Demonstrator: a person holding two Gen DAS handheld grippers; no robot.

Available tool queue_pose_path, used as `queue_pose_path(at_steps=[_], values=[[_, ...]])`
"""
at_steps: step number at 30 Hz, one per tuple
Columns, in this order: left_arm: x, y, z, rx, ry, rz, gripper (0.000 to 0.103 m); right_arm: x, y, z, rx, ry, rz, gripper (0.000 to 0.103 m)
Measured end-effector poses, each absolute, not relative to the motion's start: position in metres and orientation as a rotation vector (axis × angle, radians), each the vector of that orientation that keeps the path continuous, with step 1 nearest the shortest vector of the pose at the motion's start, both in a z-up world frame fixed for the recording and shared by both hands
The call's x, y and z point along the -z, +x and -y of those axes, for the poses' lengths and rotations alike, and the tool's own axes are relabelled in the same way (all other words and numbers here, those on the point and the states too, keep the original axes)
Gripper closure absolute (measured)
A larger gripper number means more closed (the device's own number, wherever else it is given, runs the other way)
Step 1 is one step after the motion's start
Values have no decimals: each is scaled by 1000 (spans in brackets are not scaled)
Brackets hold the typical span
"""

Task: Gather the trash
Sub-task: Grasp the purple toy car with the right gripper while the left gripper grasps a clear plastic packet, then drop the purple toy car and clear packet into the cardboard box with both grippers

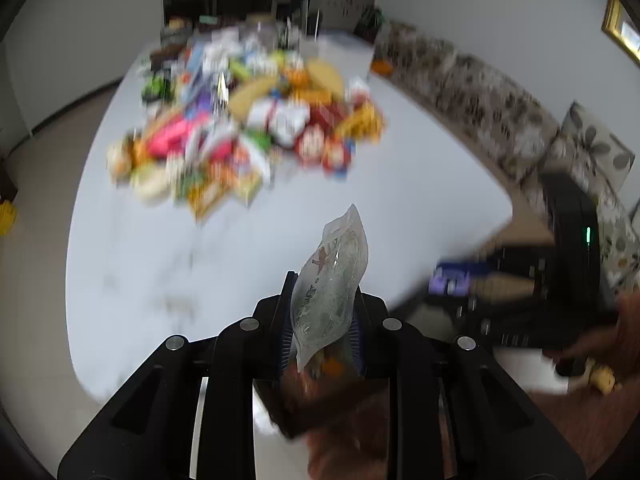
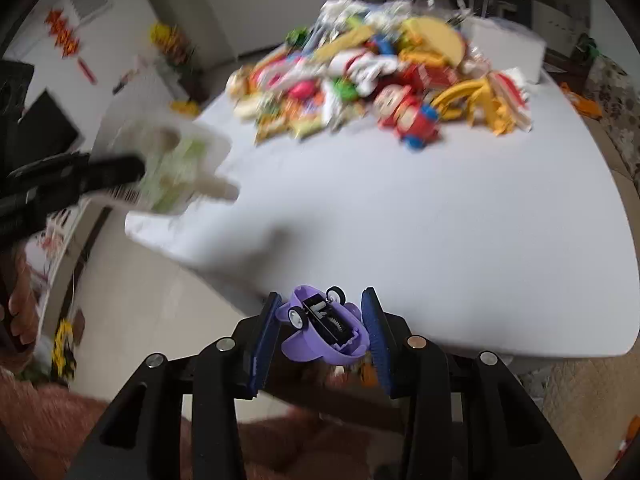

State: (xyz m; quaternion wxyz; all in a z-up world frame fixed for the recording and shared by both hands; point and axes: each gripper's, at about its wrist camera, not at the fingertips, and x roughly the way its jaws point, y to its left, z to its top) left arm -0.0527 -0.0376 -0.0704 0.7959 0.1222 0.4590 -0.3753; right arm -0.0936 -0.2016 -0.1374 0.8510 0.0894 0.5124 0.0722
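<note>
Purple toy car [image 2: 324,326] in right tool [image 2: 320,324]; wrapper [image 1: 332,280] in left tool [image 1: 320,320]

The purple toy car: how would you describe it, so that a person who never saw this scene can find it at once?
Start from the white table with the colourful pile at its far end. At the near edge, the right gripper holds the purple toy car between its blue pads. It is alone there, upside down, with white wheels and black gears showing.
</note>
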Motion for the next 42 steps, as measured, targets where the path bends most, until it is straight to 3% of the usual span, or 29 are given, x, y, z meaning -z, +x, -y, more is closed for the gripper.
queue_pose_path(at_steps=[5,13,15,16,17,21,23,28,33,38,42], values=[[136,-79,25,808,293,-1161,80,169,-113,178,-190,147,-1168,62],[314,-81,26,694,372,-1387,79,296,-113,168,-111,135,-1333,62],[359,-76,30,644,406,-1426,64,334,-109,174,-61,163,-1379,58],[376,-74,33,622,426,-1448,49,349,-108,177,-34,175,-1401,41],[398,-72,37,606,450,-1483,39,361,-106,181,-5,184,-1419,32],[446,-69,47,575,534,-1548,33,405,-106,188,77,176,-1489,32],[464,-70,50,560,586,-1587,32,418,-106,190,98,159,-1511,24],[470,-69,49,559,597,-1634,32,426,-105,192,97,155,-1537,22],[443,-78,50,601,638,-1586,32,400,-101,194,80,161,-1521,23],[374,-89,44,686,619,-1486,32,330,-100,176,-33,132,-1448,23],[290,-101,32,782,587,-1370,32,249,-102,165,-160,168,-1341,23]])
